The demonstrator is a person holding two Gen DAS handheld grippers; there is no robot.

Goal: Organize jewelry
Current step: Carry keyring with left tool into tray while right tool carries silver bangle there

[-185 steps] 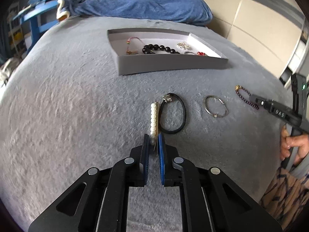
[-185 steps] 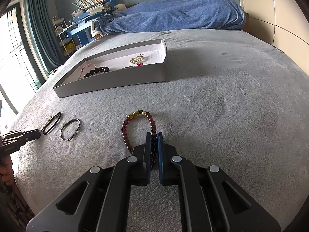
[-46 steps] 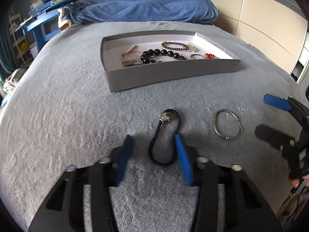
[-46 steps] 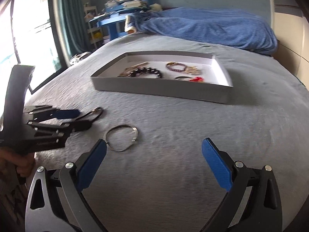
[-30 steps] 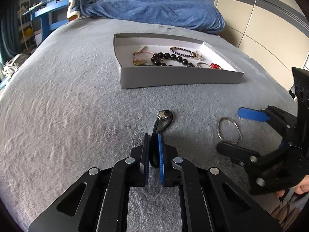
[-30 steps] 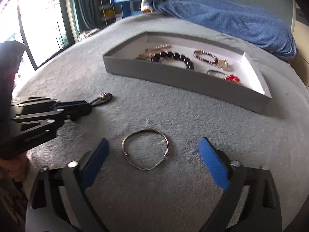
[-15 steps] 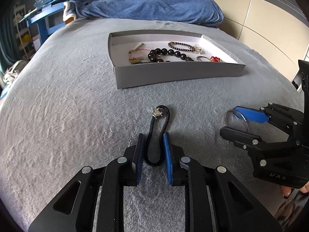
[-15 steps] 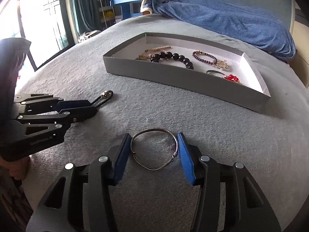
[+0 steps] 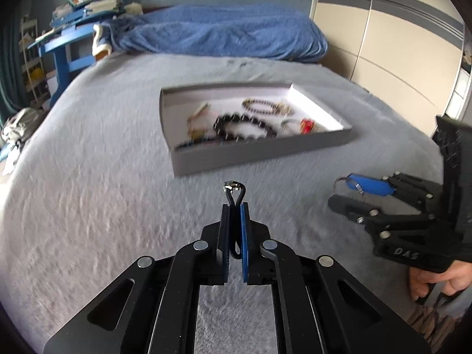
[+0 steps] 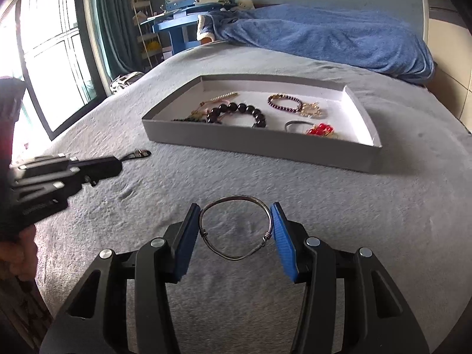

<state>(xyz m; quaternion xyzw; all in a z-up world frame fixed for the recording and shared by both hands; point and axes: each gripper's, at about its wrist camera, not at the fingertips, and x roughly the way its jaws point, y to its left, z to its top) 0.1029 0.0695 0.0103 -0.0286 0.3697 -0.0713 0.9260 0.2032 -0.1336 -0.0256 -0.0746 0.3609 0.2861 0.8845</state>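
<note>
Left gripper [image 9: 235, 206]: jaws closed on the black cord bracelet [image 9: 234, 196]. The cord runs pinched between the two pads; its looped end, with a small silver clasp, sticks out just past the fingertips, clear of the grey bedspread [image 9: 88, 177]. The rest of the loop hangs down between the fingers. Thin, dark, round cord, squeezed into a narrow shape.

Right gripper [image 10: 235, 221]: jaws part-way closed and gripping the silver bangle [image 10: 236, 227] across its width, one blue pad against each side. The far arc of the ring reaches just beyond the fingertips; the near arc sags back between the fingers. Thin metal wire, roughly oval, with a small wound wrap on each side near the pads.

Grey tray [image 10: 259, 144]: lies farther up the bedspread, well apart from both grippers. Contents: a black bead bracelet [image 10: 236, 110], a purple bead bracelet [image 10: 283, 103] with gold trim, a red bead piece [image 10: 320, 129], a pale ring beside it, and a gold-toned chain at the left.

Blue blanket [image 10: 324, 35]: heaped at the far end of the bed.
</note>
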